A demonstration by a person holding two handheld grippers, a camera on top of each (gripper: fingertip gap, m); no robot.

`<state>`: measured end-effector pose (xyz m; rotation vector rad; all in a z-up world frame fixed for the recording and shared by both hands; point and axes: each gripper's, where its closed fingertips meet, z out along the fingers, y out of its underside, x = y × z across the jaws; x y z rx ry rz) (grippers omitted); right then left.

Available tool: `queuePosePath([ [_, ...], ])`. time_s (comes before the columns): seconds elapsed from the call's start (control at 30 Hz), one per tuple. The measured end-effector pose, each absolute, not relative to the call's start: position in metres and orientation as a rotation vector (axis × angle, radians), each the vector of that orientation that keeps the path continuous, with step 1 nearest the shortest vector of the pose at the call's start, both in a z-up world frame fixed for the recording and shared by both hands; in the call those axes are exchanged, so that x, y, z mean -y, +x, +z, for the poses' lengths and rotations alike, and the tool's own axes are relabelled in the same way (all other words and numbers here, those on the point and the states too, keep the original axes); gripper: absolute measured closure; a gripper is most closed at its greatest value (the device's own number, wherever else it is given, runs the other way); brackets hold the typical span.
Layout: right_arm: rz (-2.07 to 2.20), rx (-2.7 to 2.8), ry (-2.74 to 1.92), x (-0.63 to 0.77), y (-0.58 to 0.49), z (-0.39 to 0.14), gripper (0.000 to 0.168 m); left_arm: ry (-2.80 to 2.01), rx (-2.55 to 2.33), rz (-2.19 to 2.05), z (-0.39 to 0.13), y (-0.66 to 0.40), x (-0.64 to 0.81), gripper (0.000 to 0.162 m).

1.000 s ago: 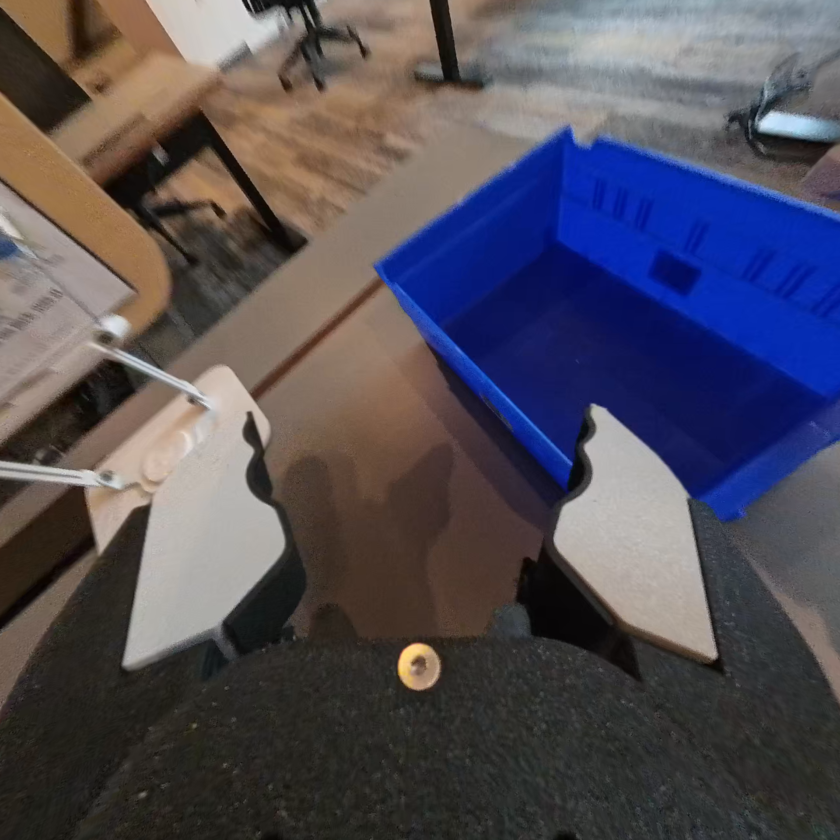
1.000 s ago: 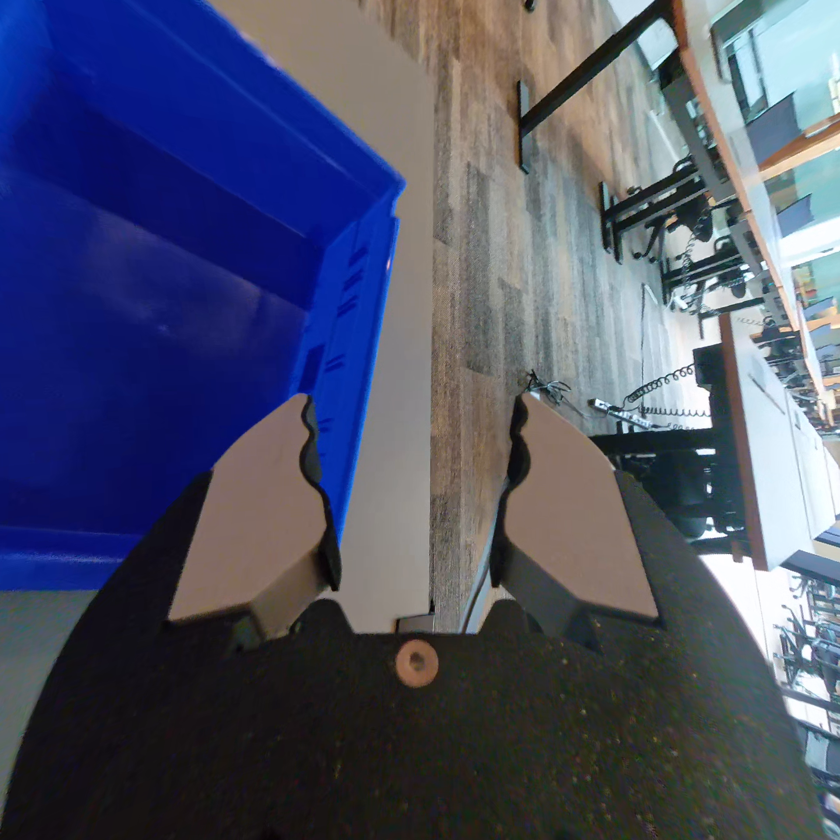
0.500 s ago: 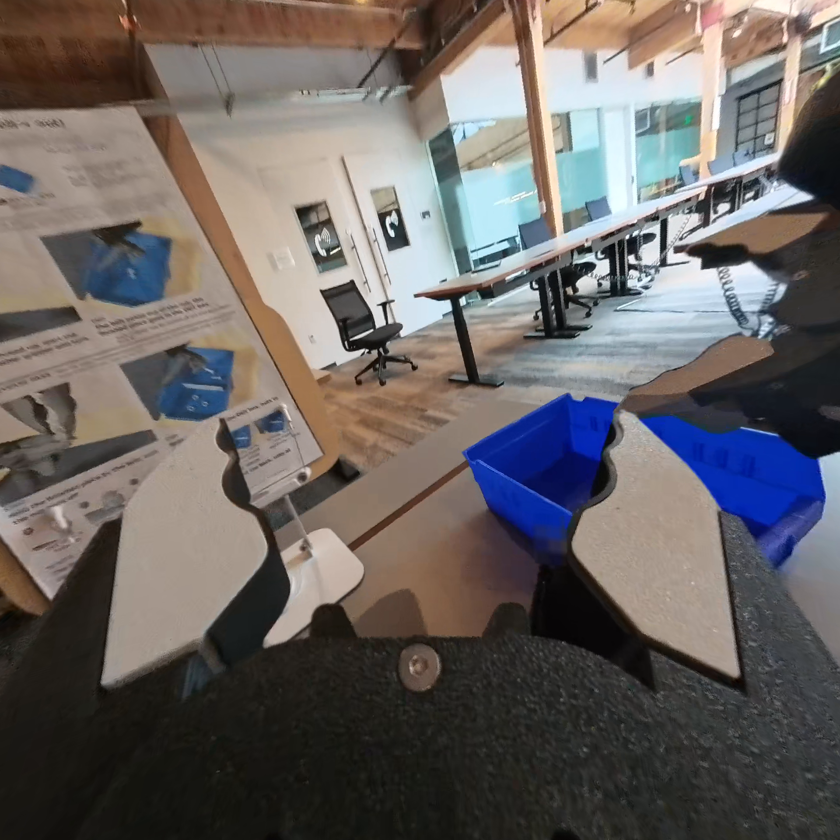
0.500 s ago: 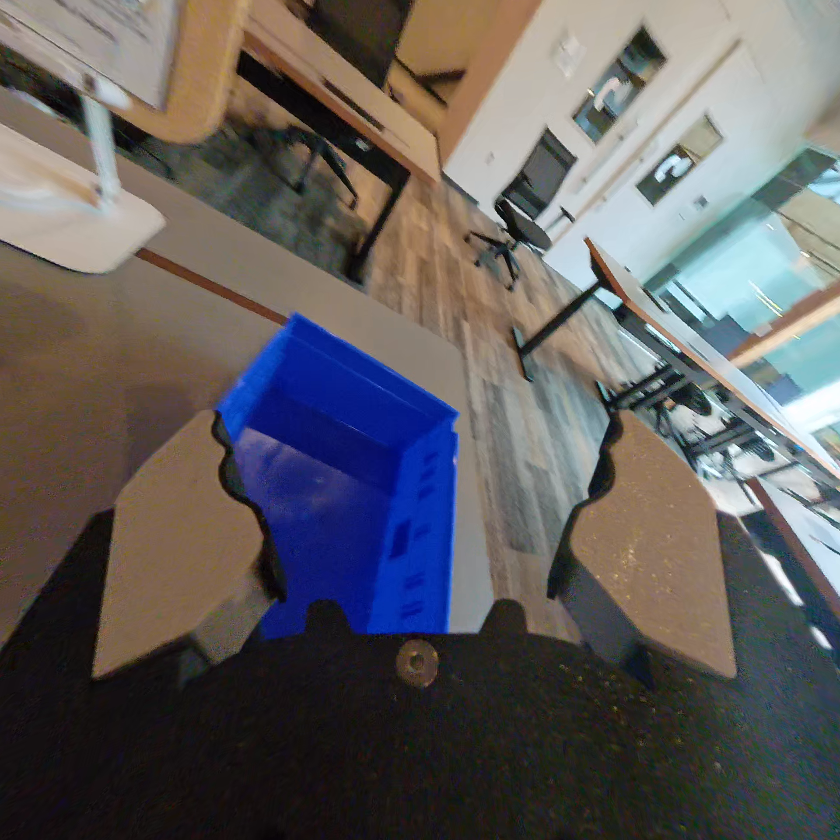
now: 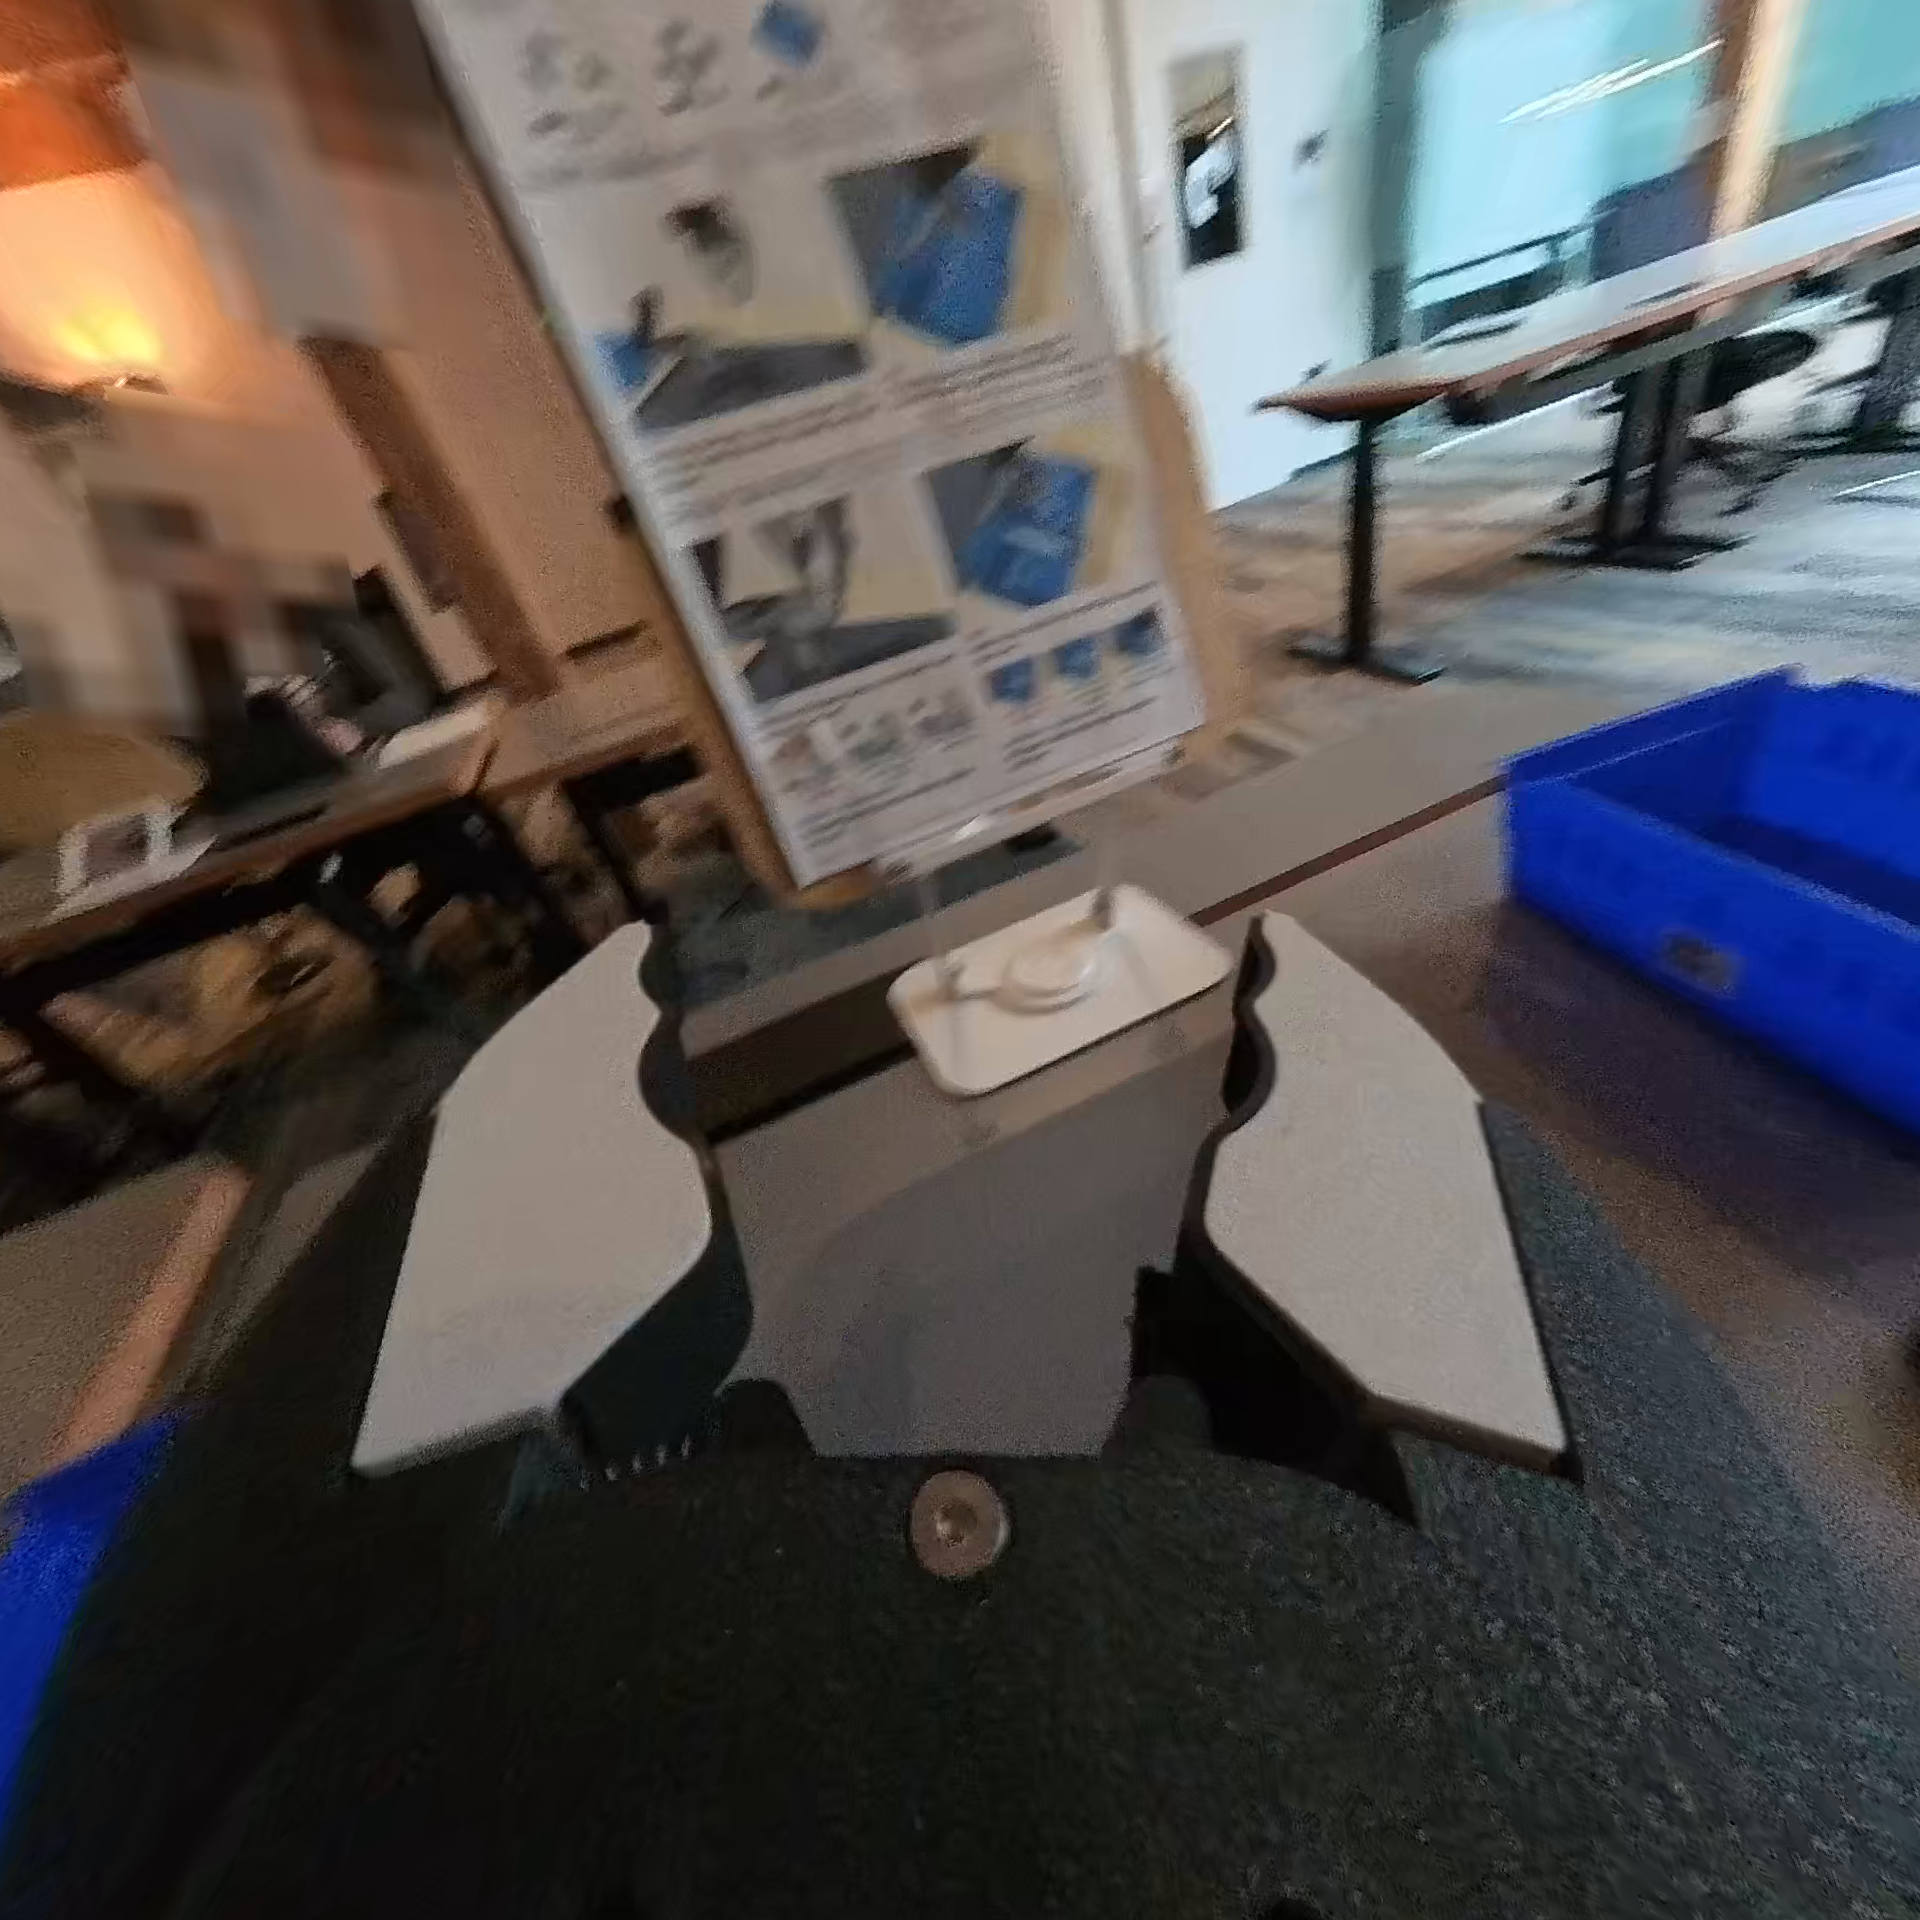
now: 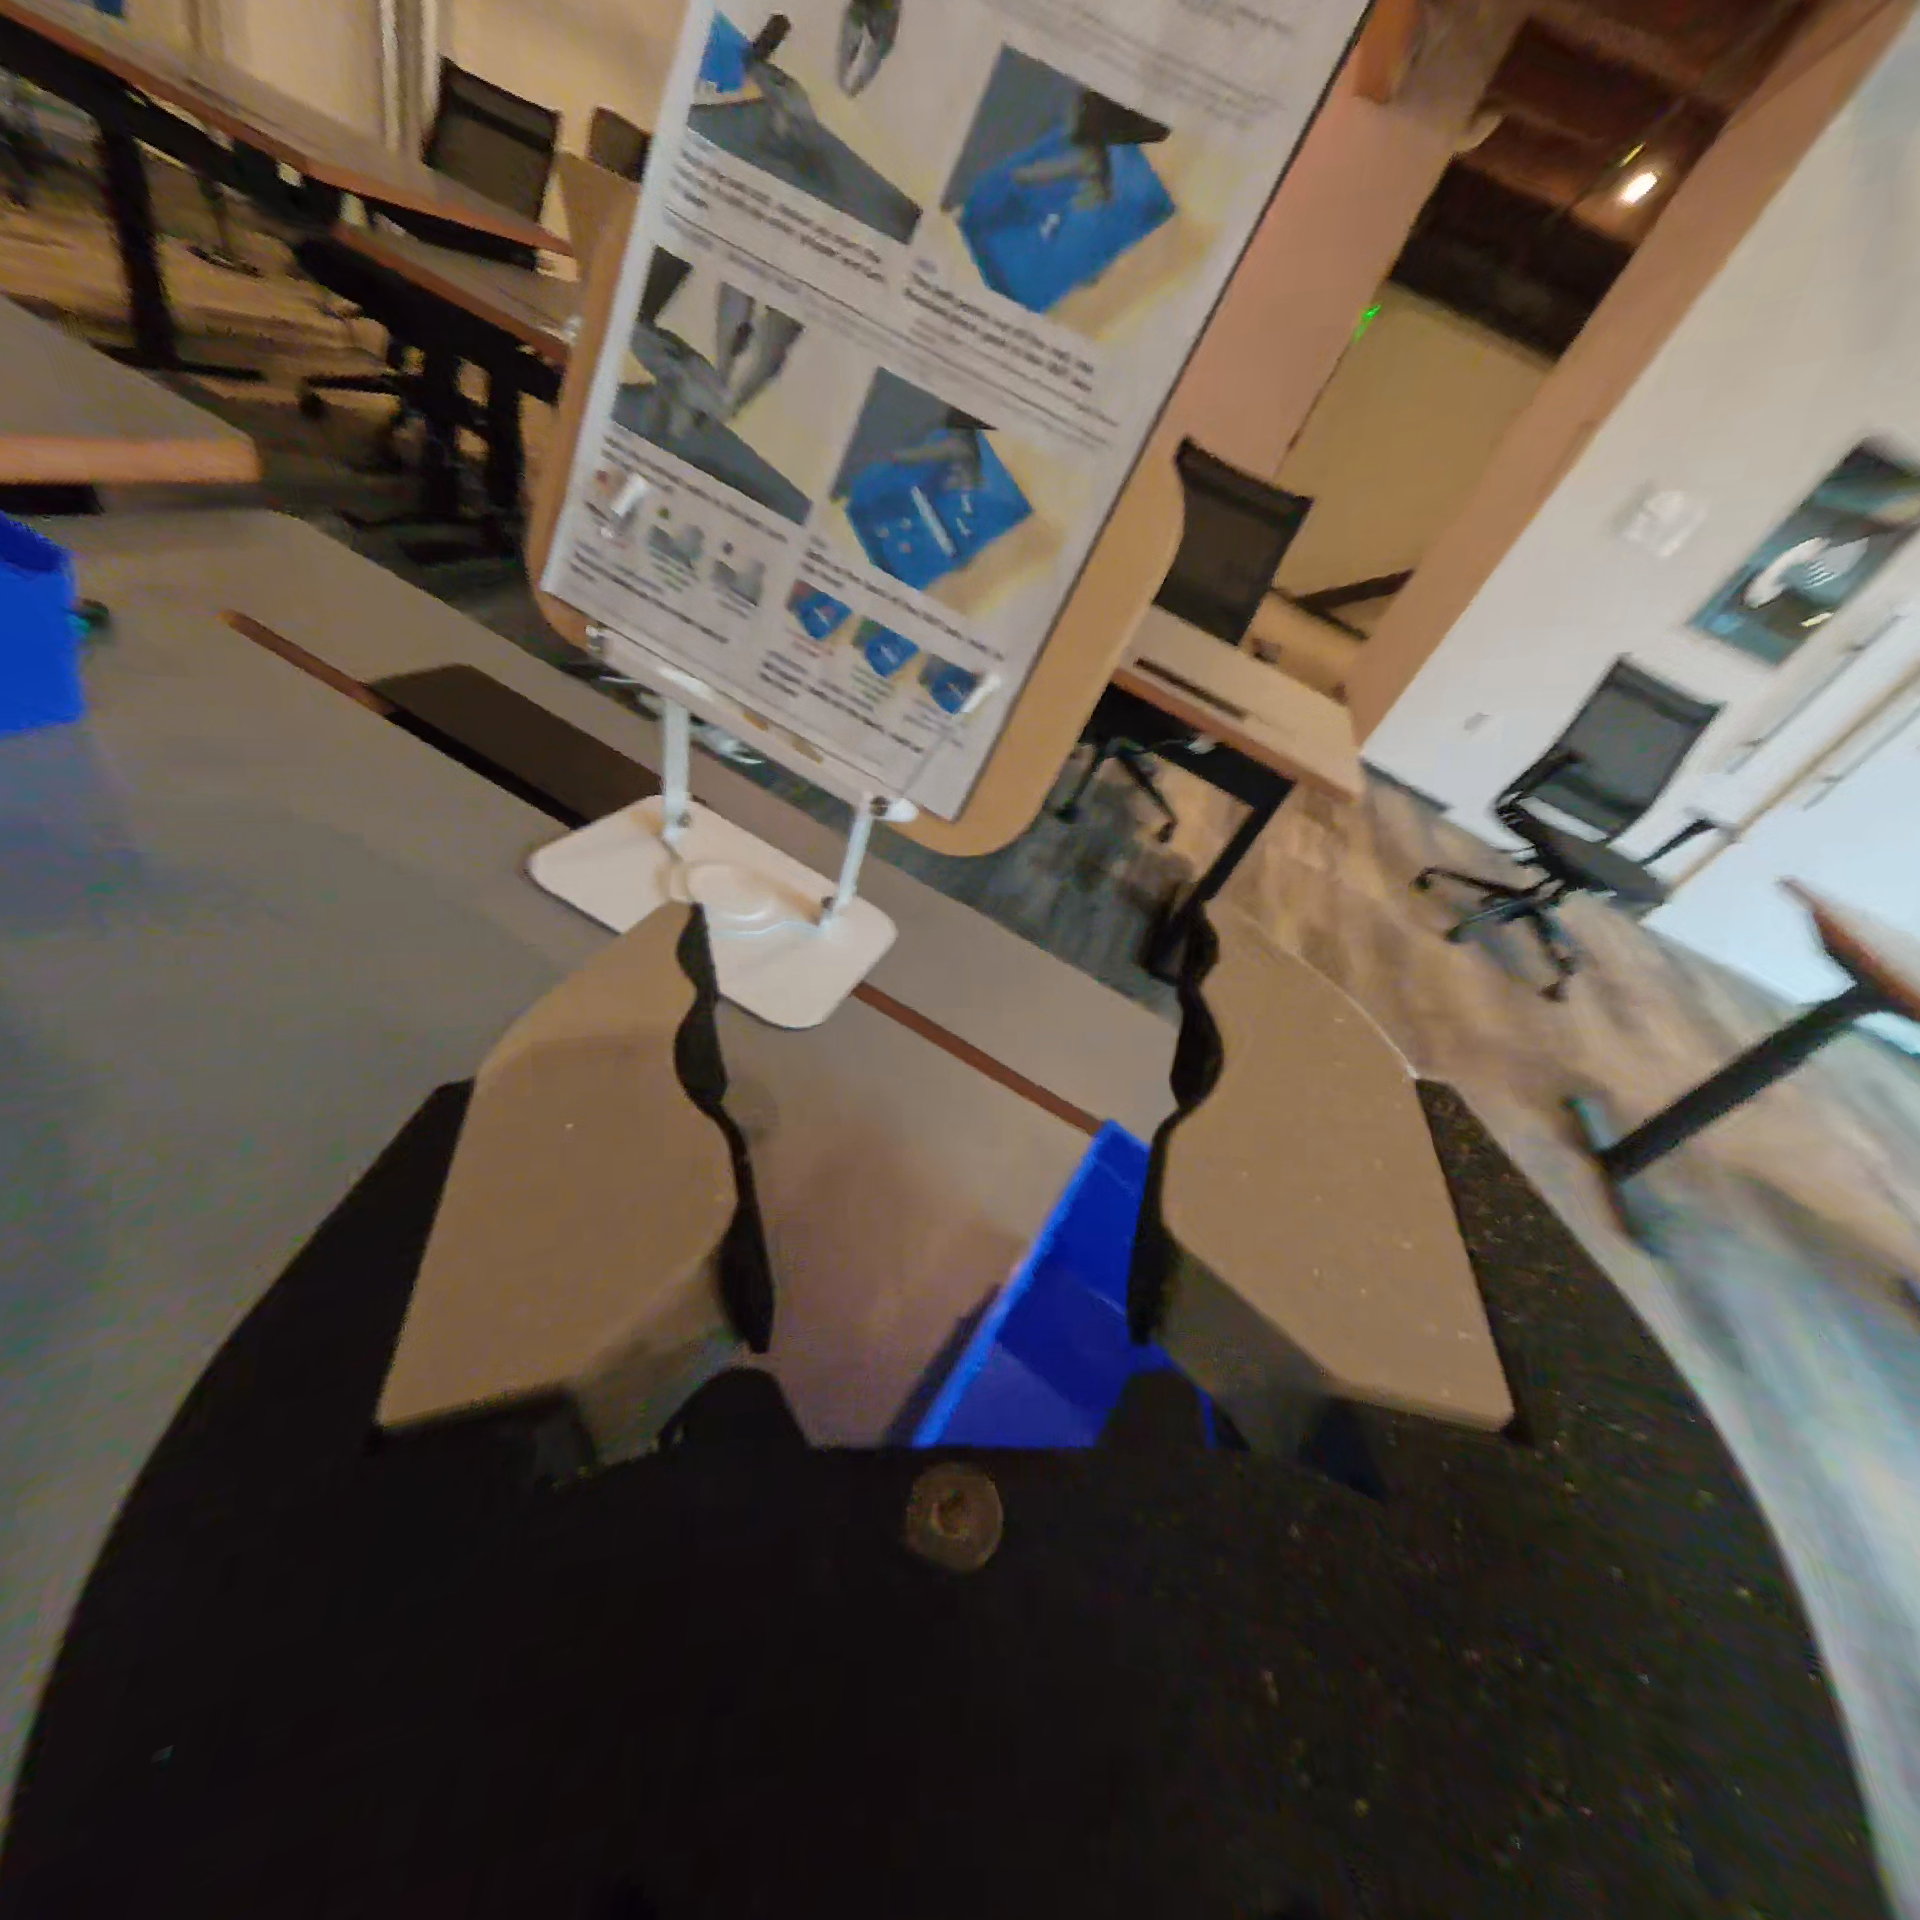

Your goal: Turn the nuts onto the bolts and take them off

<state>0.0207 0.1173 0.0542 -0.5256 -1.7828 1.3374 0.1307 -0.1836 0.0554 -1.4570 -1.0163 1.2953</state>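
No nuts or bolts show in either view. My left gripper is open and empty, held above the grey table and pointing at a stand with a printed picture sheet. A blue bin sits on the table to its right; what shows of its inside is bare. My right gripper is open and empty. It points at the same sheet, and a corner of the blue bin lies just below its fingers.
The stand's white base rests near the table's far edge and also shows in the right wrist view. Another blue object shows at the lower left and at the left edge. Desks and office chairs stand beyond.
Both views swung up and away from the blue bin's inside to face the picture sheet stand. Both grippers stayed open and empty.
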Motion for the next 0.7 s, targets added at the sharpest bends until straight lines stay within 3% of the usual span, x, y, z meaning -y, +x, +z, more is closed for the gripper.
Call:
queuePosePath([
  [0.1,1.413,1.881,-0.577,-0.1,0.015,0.055,0.1,-1.45,1.212,1.304,0.047,0.151,0.252,0.071],
  [0.37,1.321,2.058,-0.559,-0.073,-0.01,0.037,0.101,-1.458,1.688,1.31,0.002,0.215,0.404,0.077],
  [0.7,1.264,2.149,-0.575,-0.074,-0.023,0.002,0.1,-1.536,2.084,1.074,-0.099,0.255,0.479,0.083],
])
